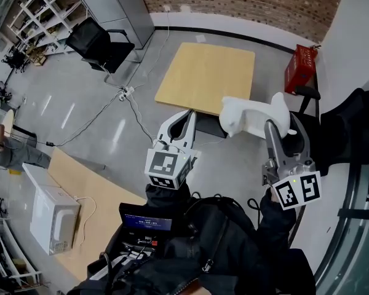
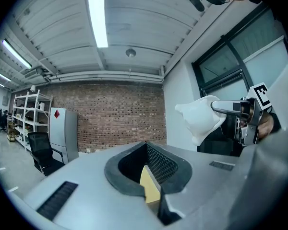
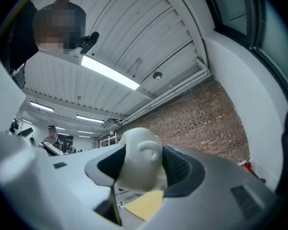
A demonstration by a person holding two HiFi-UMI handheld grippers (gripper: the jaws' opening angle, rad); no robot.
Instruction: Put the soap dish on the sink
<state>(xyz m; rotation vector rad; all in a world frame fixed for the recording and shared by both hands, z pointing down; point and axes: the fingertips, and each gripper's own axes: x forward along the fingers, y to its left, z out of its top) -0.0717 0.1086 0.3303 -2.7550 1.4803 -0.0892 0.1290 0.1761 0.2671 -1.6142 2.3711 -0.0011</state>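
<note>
Head view: The right gripper (image 1: 283, 128) has a white soap dish (image 1: 249, 117) clamped between widely spread jaws. The dish is carried in the air above the grey floor (image 1: 98, 115), sticking out leftward from the jaws, and in this view lies just off the near right corner of a light wooden table (image 1: 203, 72). The left gripper (image 1: 187, 114) is beside it, apart from the dish, with its jaws drawn together at the tips and nothing in them. A black chair (image 1: 98, 42) stands well off to the upper left and a red crate (image 1: 301, 69) against the right wall.

Left gripper view: The left gripper (image 2: 146, 145) shows its two dark pads meeting at the far end and no object between them; only a strip of the table (image 2: 149, 186) is seen through the gap. The soap dish (image 2: 201, 119) appears to the right, up in the air, on the right gripper (image 2: 216, 111). A brick wall (image 2: 110, 116) is behind.

Right gripper view: The right gripper (image 3: 143, 169) has both pads pressed on the soap dish (image 3: 139, 157), which fills the space between them. A corner of the table (image 3: 146, 205) shows below the dish.
</note>
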